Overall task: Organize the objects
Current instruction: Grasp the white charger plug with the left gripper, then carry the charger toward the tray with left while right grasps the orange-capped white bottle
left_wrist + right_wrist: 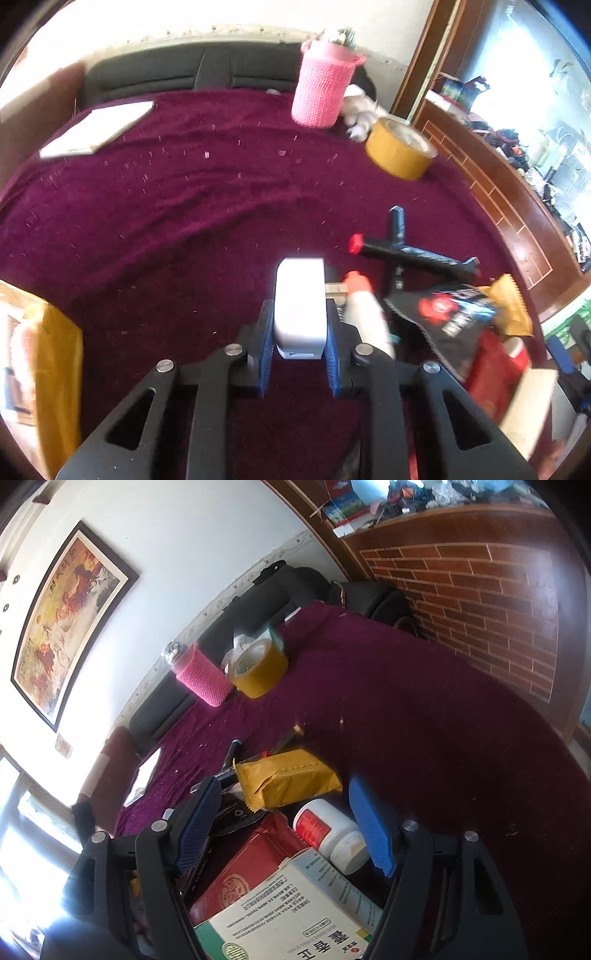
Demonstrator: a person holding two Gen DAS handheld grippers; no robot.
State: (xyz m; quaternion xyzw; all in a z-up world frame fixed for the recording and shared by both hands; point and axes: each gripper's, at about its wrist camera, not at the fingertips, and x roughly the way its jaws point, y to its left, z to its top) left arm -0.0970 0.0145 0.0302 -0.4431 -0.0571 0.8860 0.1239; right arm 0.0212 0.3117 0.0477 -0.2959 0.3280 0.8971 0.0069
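My left gripper (300, 325) is shut on a white box (300, 302) and holds it above the maroon cloth (184, 206). To its right lie a white bottle with a red cap (365, 310), black pens (410, 254), a black packet (450, 310) and a yellow packet (511, 306). My right gripper (284, 823) is open above a pile: a white pill bottle (332, 834) lies between its fingers, with a yellow packet (288, 779), a red packet (243, 871) and a green-and-white medicine box (280, 919) around it.
A pink knitted bottle cover (321, 85), a roll of yellow tape (400, 151) and a white notebook (98, 127) sit at the far side of the cloth. A black sofa back (192, 68) lies behind. A brick-patterned wooden counter (480, 602) borders the right.
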